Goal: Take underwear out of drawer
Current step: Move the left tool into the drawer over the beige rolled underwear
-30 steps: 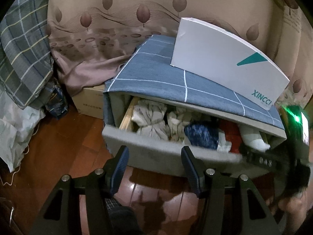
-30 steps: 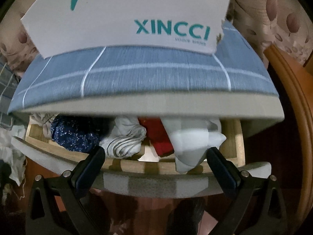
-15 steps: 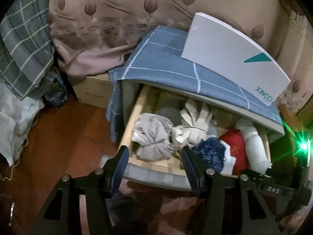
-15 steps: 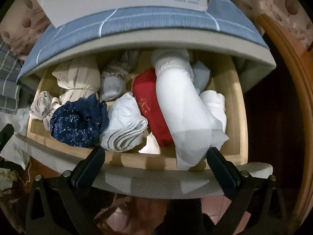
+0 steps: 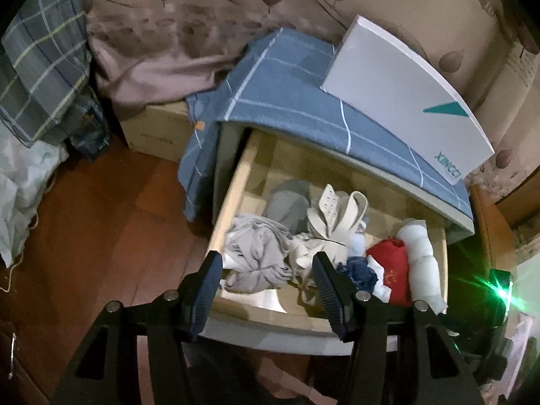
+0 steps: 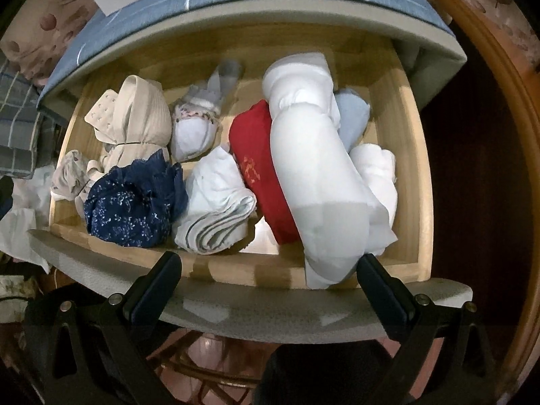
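The wooden drawer [image 6: 418, 202] stands pulled out, full of rolled underwear and socks. In the right wrist view I see a navy floral piece [image 6: 131, 206], a white striped roll [image 6: 216, 216], a red piece [image 6: 263, 168], a long white roll [image 6: 314, 162] and a beige bra [image 6: 135, 118]. My right gripper [image 6: 270, 270] is open and empty over the drawer's grey front [image 6: 256, 307]. My left gripper [image 5: 266, 273] is open and empty above the drawer's left part [image 5: 229, 199], near a grey bundle [image 5: 256, 256].
A blue checked cloth [image 5: 303, 108] covers the cabinet top, with a white XINCCI box [image 5: 405, 94] on it. A cardboard box [image 5: 155, 131] and plaid bedding [image 5: 37, 67] lie left on the wooden floor [image 5: 101, 222]. A wooden bed frame [image 6: 506, 135] stands right.
The drawer has slid out from nearly shut to wide open, uncovering the clothes. Both cameras now look down into it from higher up. Both grippers stay open.
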`<state>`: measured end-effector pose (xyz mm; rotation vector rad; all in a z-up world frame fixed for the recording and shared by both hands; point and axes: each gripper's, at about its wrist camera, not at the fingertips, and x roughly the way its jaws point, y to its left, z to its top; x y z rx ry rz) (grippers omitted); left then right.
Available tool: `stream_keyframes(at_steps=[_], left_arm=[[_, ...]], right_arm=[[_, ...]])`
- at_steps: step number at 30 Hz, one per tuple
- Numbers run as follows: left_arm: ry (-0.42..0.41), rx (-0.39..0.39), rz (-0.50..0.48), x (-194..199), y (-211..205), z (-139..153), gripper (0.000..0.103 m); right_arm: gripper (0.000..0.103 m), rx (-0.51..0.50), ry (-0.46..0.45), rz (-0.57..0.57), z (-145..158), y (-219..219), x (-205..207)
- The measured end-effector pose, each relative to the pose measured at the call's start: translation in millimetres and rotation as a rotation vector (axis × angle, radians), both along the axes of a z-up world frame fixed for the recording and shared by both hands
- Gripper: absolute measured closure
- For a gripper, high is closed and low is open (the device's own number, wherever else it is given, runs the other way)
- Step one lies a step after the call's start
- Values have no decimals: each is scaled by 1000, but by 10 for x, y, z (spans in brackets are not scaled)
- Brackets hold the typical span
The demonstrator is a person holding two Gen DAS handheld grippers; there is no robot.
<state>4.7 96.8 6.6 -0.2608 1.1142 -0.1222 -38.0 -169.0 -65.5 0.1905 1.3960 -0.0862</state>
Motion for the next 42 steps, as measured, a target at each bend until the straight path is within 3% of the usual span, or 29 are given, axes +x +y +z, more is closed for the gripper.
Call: stream_keyframes(at_steps=[9, 13, 22, 26, 35, 39, 42], left_arm=[[114, -35, -43, 59, -137, -166, 46], [203, -28, -37, 150, -167, -329, 46], [290, -18, 10, 271, -220, -598, 46], [296, -30, 59, 322, -226, -683, 46], [270, 15, 113, 410, -270, -790, 46], [244, 13, 162, 378, -220, -765, 58], [257, 18, 168, 405, -201, -781, 58]], right_arm=[[0, 38, 18, 18, 27, -86, 366], [0, 79, -38, 52, 129, -118, 361], [0, 49, -175, 79, 277, -177, 509], [0, 31, -182, 97, 245, -180, 349], [0, 112, -189, 56, 201, -297, 349], [0, 115, -195, 41, 216, -375, 368], [0, 135, -191, 23, 195, -414, 374]])
